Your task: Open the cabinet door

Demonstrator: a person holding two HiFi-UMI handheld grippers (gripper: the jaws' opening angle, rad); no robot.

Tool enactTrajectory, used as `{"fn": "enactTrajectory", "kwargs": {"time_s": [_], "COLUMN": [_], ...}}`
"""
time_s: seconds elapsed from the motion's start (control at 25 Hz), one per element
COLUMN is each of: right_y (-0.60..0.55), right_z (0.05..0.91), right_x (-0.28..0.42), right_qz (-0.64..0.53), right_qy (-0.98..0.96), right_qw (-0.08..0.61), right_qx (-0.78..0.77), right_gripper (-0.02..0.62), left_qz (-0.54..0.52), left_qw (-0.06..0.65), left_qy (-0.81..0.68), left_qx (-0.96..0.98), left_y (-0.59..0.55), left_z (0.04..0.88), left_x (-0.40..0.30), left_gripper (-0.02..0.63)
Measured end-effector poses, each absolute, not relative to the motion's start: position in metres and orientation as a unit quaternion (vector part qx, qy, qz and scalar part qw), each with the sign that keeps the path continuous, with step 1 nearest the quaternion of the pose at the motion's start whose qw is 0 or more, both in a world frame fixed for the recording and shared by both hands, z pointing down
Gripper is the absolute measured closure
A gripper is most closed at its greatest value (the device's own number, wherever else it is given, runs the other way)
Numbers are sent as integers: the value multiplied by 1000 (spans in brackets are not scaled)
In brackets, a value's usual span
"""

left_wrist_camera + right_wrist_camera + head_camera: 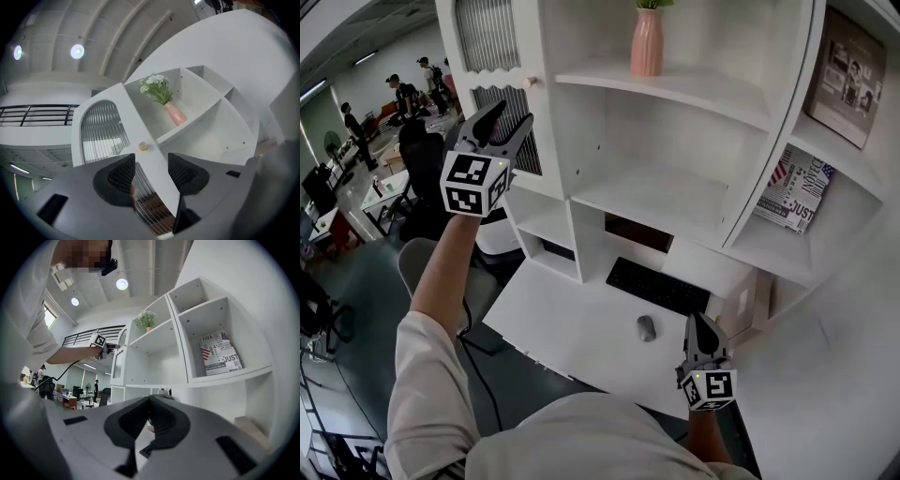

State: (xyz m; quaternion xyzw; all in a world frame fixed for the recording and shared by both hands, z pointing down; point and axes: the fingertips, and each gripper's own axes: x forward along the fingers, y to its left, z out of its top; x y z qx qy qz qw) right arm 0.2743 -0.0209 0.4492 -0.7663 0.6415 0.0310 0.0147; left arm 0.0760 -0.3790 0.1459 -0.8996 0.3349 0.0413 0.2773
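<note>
The white cabinet door [492, 37] with ribbed glass stands at the upper left of the shelf unit, and a small round knob [530, 82] sits at its right edge. My left gripper [511, 114] is raised just below and left of that knob, open, with nothing between its jaws. In the left gripper view the knob [143, 146] shows just above the gap between the jaws of the left gripper [151, 171], apart from both pads, beside the door [101, 133]. My right gripper [699, 325] hangs low over the desk, shut and empty; it [150, 401] points level at the shelves.
A pink vase [647, 42] with flowers stands on the upper shelf. A keyboard [656, 286] and a mouse [646, 328] lie on the white desk [562, 328]. A magazine [795, 190] leans in a right compartment. An office chair [422, 159] and people are at the far left.
</note>
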Motion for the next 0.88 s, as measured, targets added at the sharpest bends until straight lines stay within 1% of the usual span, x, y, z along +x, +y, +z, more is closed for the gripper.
{"fn": "enactTrajectory", "kwargs": {"time_s": [0.64,0.88], "right_y": [3,12], "right_z": [454,459], "right_x": [294,299], "right_qz": [25,19], "right_qy": [606,594], "right_qw": [20,23], "right_qx": [-795,-804], "right_gripper": [592,592], "left_qz": [31,26], "left_qw": [300,310], "left_qy": [339,342], "left_qx": [-891,-887], "left_y": [-405,-412], "left_z": [118,108], "left_x": [99,105], "left_gripper": [407,426]}}
